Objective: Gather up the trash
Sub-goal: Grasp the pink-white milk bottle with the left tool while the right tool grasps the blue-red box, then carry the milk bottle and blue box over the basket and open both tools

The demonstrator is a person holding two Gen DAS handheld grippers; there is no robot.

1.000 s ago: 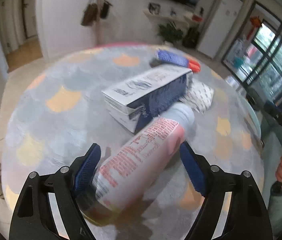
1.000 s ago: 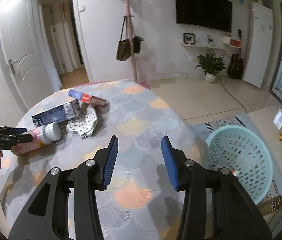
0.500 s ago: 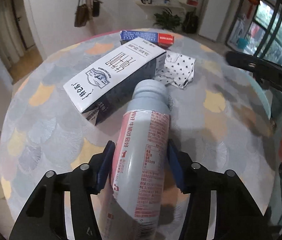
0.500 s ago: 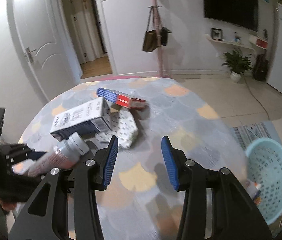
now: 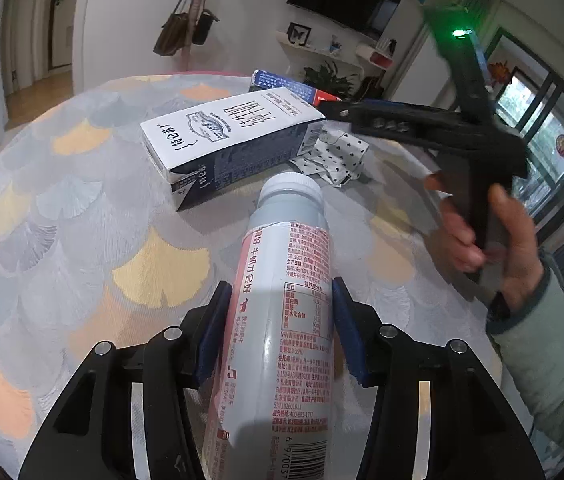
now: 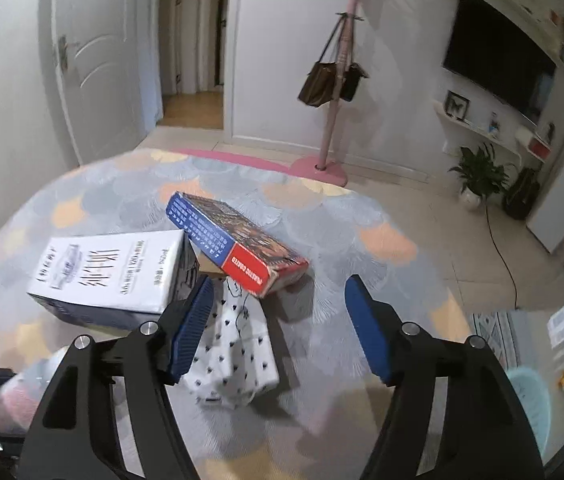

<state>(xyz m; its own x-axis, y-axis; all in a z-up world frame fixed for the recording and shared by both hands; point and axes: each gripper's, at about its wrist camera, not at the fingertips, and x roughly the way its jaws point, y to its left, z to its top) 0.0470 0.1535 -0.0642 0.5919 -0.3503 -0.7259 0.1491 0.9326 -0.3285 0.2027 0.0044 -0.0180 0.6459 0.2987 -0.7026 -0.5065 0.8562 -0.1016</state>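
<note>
My left gripper [image 5: 280,324] is shut on a white and pink drink bottle [image 5: 282,312], held above the round table [image 5: 82,208], cap pointing away. Beyond it lie a white and navy milk carton [image 5: 234,140], a white dotted paper wrapper [image 5: 338,156] and a blue and red box [image 5: 282,84]. My right gripper [image 6: 278,320] is open and empty, hovering over the wrapper [image 6: 238,356], with the blue and red box [image 6: 238,244] just ahead and the carton [image 6: 110,272] to its left. It also shows in the left wrist view [image 5: 442,124].
A light blue laundry-style basket [image 6: 530,396] stands on the floor at the lower right. A pink coat stand [image 6: 334,92] with bags is behind the table. A potted plant [image 6: 478,172] sits by the wall.
My left gripper closed on the bottle and lifted it. My right gripper swung left from the basket side toward the wrapper and the box, and opened wider.
</note>
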